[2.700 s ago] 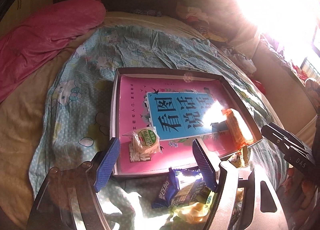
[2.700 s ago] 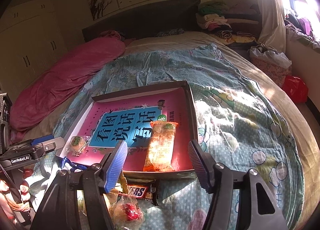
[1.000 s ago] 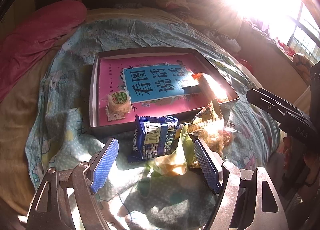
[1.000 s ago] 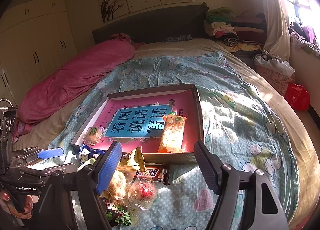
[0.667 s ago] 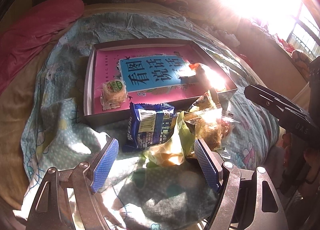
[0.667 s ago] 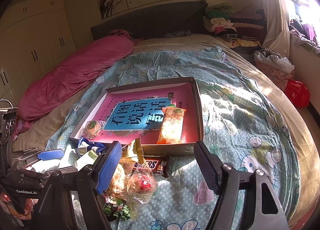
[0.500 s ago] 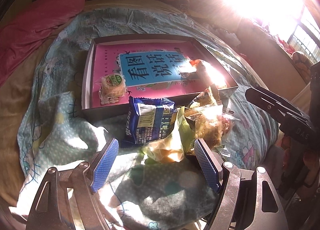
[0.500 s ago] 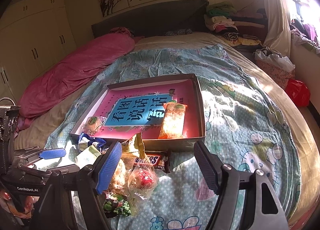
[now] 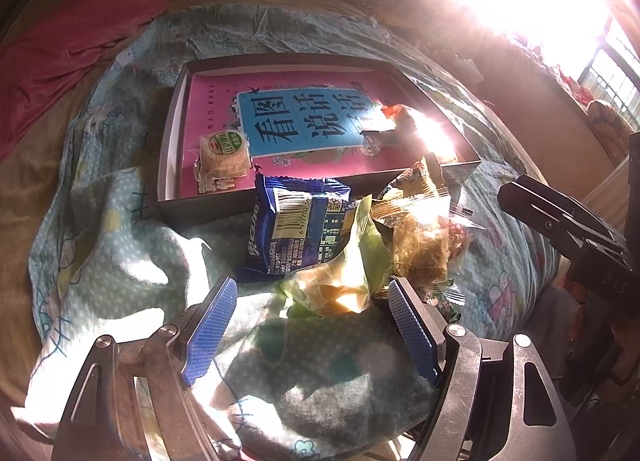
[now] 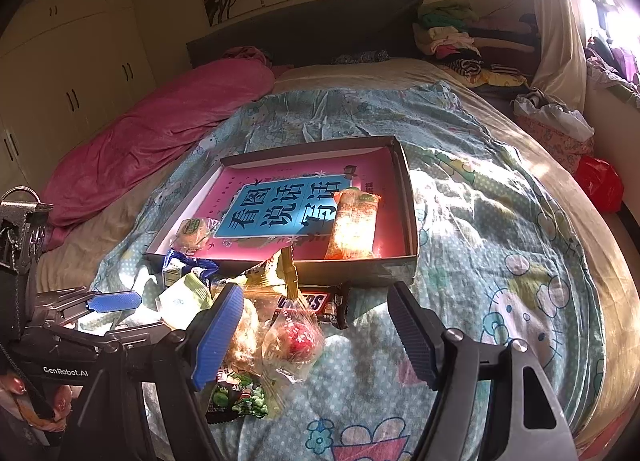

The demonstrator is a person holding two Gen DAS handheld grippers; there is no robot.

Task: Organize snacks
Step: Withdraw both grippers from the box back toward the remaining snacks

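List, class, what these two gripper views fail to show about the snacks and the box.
- Orange packet: left view, washed out by sun glare.
- Snickers bar: right view, part covered by clear wrappers.
- Green-print packet: right view, part behind the right gripper.

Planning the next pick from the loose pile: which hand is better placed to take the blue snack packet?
Left. The blue snack packet lies just ahead of the open left gripper; the right gripper frames the Snickers bar.

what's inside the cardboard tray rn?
Inside the tray: a pink book lying flat, a round wrapped cake at the near left corner, and a long orange packet along the right wall. Whatever is under the book is covered.
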